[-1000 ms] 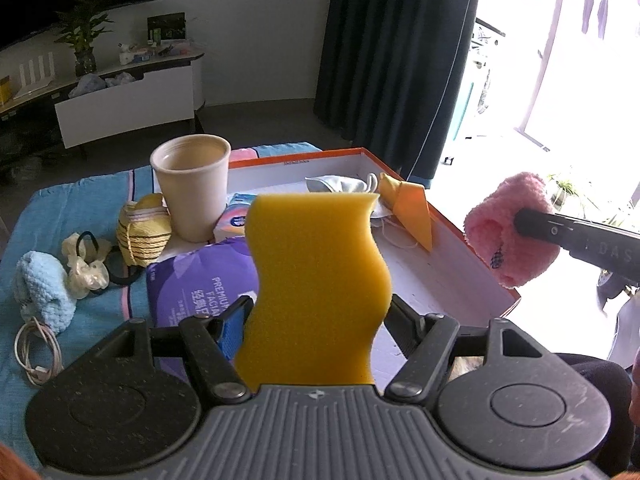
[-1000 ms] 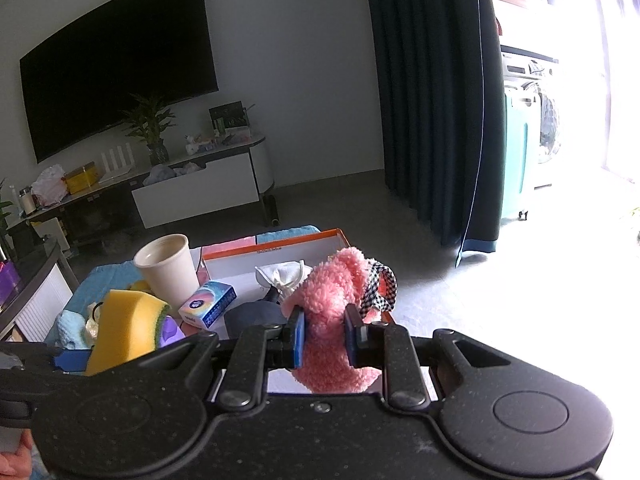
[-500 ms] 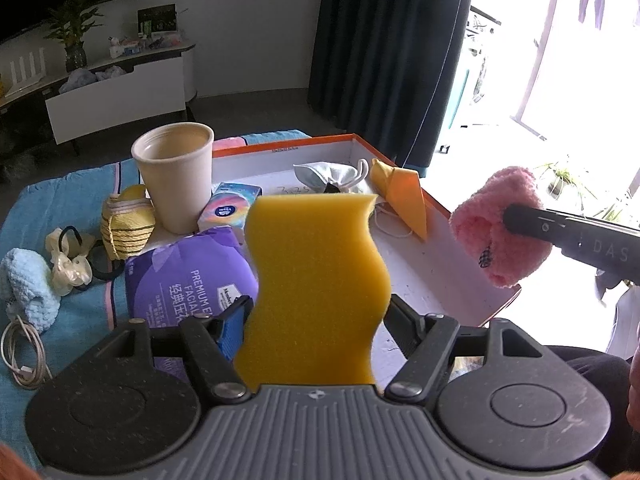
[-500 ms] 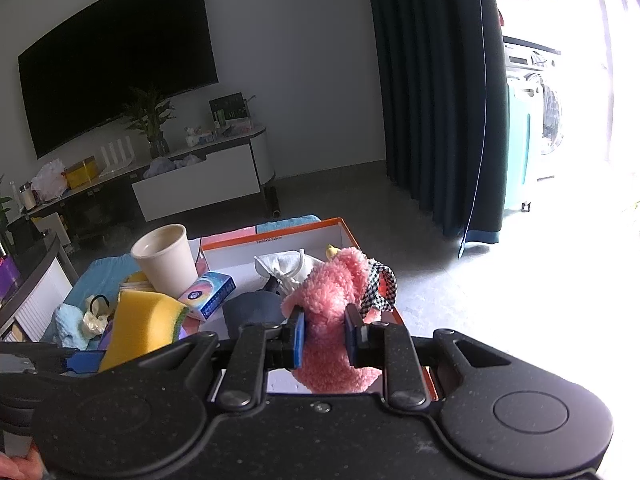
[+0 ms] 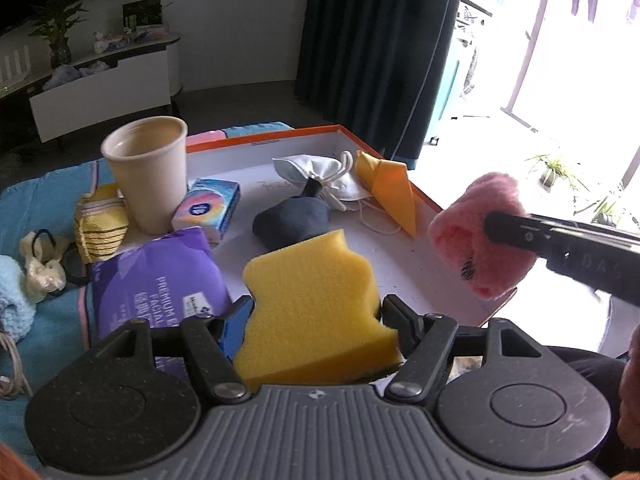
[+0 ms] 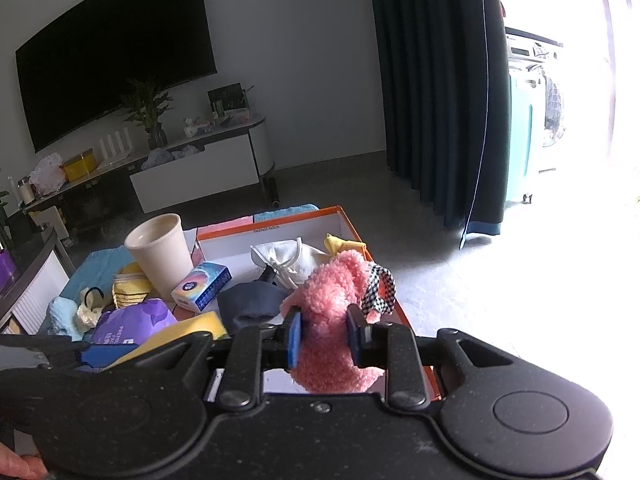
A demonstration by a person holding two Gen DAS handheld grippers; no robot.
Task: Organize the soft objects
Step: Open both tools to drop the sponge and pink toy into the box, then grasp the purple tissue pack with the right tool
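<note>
My left gripper point(image 5: 316, 312) is shut on a yellow sponge point(image 5: 316, 300), tilted forward and held over the near part of the white, orange-rimmed tray point(image 5: 416, 280). My right gripper point(image 6: 324, 332) is shut on a fluffy pink item point(image 6: 332, 312) with a checked ribbon, held above the tray's near right corner; it also shows in the left wrist view point(image 5: 476, 240). In the tray lie a dark blue cloth point(image 5: 292, 222), a white face mask point(image 5: 324, 174) and an orange cloth point(image 5: 388, 184).
A beige paper cup point(image 5: 150, 172), a small tissue box point(image 5: 208, 212), a purple tissue pack point(image 5: 156, 292), a yellow knitted piece point(image 5: 100, 226), a cream scrunchie point(image 5: 42, 264) and a light blue knit point(image 5: 12, 300) sit left on the blue cloth.
The sponge has tipped from upright to lying forward and lower over the tray. Both grippers have moved in closer over the tray, still holding their items.
</note>
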